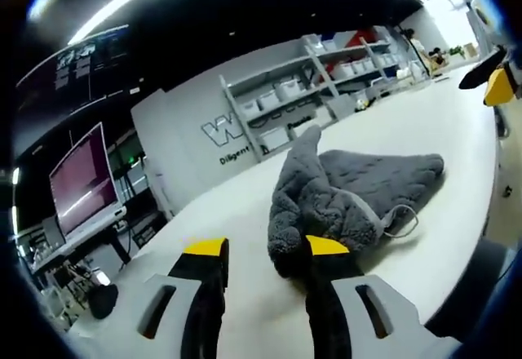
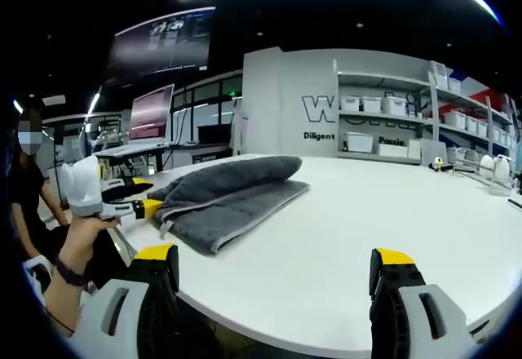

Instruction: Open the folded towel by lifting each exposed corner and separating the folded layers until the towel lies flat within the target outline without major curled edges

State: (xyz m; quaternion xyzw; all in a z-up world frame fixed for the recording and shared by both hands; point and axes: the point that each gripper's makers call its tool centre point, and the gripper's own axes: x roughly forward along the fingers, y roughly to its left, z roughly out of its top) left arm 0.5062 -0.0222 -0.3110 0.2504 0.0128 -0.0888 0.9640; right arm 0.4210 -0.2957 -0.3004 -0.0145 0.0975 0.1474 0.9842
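The towel (image 1: 351, 196) lies folded and bunched on the white worktop (image 1: 440, 130), near the edge closest to you, its grey pile rumpled and one hemmed corner curling at its side. Your left gripper (image 1: 267, 249) has its jaws partly open, and the right-hand jaw presses against the towel's near fold; you cannot tell whether any cloth is pinched. In the right gripper view the towel (image 2: 228, 196) sits by the worktop's (image 2: 391, 212) left edge, with your left gripper (image 2: 130, 200) at its corner, held by your hand (image 2: 81, 241). Your right gripper (image 2: 273, 265) hangs off the near edge, jaws wide apart and empty. Shelves of bins (image 2: 391, 122) and a monitor (image 1: 81, 181) stand behind, well apart.
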